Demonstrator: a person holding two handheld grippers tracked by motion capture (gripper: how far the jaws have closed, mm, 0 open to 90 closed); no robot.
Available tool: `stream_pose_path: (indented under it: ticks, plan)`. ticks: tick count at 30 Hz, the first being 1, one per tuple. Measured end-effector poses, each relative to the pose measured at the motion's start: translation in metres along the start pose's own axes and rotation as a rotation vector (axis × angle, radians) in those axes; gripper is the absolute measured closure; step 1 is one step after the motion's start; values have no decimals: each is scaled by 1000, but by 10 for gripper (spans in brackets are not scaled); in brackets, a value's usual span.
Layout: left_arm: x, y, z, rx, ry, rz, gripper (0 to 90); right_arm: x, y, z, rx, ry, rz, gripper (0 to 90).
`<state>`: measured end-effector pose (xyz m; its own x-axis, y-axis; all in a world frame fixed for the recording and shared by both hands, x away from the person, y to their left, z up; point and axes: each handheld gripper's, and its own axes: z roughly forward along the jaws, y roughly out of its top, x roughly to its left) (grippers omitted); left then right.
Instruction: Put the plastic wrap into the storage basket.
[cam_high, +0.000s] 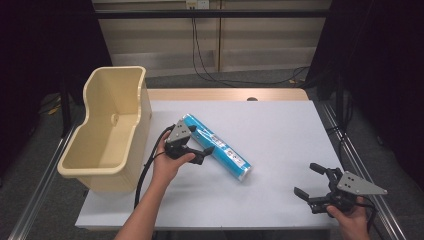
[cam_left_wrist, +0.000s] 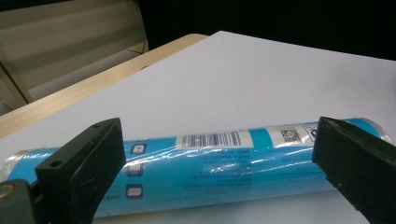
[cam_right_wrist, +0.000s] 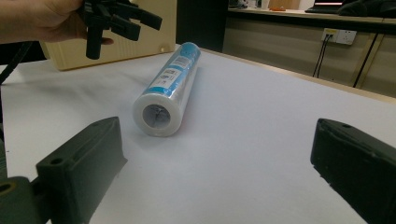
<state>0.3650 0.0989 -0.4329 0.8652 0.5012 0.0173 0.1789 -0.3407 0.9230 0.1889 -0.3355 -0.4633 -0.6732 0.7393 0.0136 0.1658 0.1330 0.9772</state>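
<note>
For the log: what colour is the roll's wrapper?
Blue wrapper on the roll, with white barcode label; left gripper view.

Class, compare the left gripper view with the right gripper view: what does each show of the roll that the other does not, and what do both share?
Left gripper view alone: the blue roll's side, with barcode and QR code.

Right gripper view alone: the roll's open end with its hollow core, the beige bin, and the left hand-held gripper in a hand, above the table.

Both: the roll lying on the white table, framed by open black jaws.
</note>
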Motion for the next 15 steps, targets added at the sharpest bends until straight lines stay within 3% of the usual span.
stream_pose_path:
  ticks: [12, 15]
  plan:
    - [4, 13, 21, 107, -43, 22, 23, 0, 0, 0, 5, 12, -10, 23]
    - [4, 15, 24, 114, -57, 19, 23, 0, 0, 0, 5, 12, -8, 23]
